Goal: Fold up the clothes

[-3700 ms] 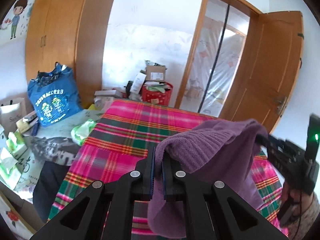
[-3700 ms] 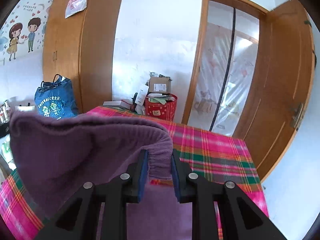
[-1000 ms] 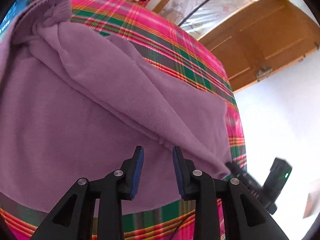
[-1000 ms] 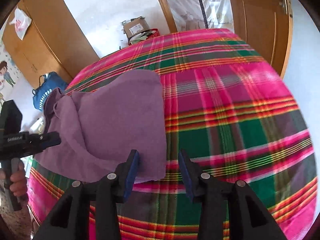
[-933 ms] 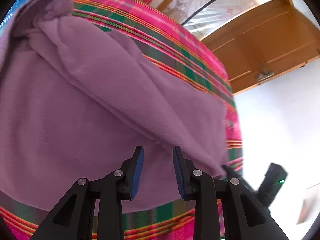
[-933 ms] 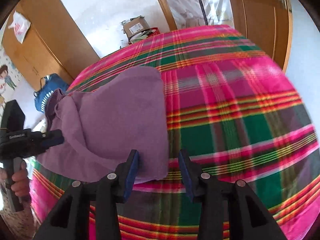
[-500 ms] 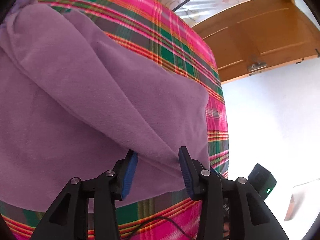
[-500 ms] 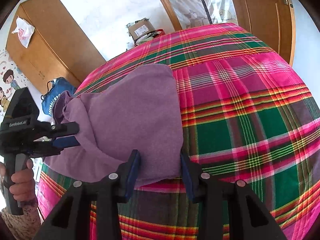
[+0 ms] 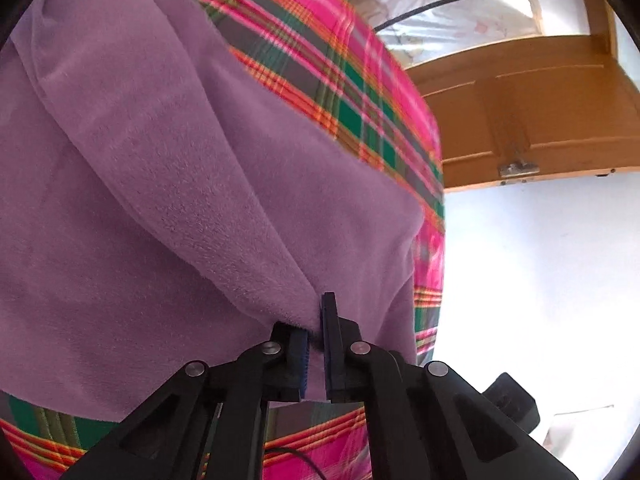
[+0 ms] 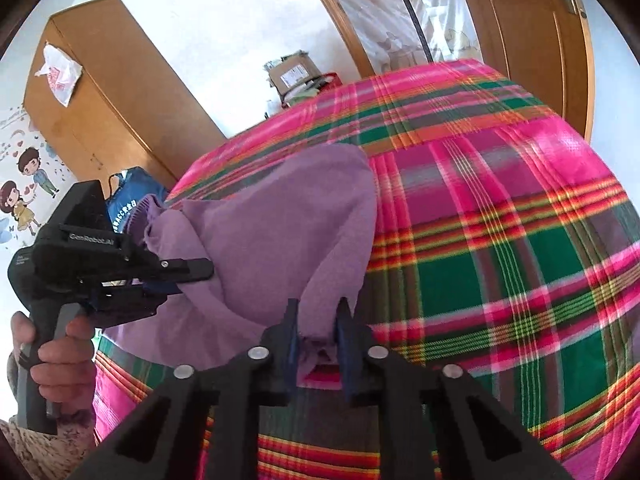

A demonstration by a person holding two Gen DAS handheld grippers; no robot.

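While both tongs pinch it, purple garment [image 10: 280, 232] covers plaid cloth [image 10: 500, 240].

One purple garment [image 10: 280, 232], centre of the right wrist frame, filling the left half of the left wrist frame. One plaid cloth [image 10: 500, 240] under it. Two grippers: left gripper [image 9: 315, 344], right gripper [image 10: 316, 332], two fingers [image 10: 290, 336] each, four in all. One hand [image 10: 52, 344], lower left. One wooden wardrobe [image 10: 104, 92], upper left. One white plastic bag [image 10: 58, 74] on it. One blue bag [image 10: 128, 200]. One cardboard box [image 10: 290, 72], top centre. One wooden door [image 9: 532, 128]. Two cartoon figure pairs as wall stickers [image 10: 24, 188], far left.
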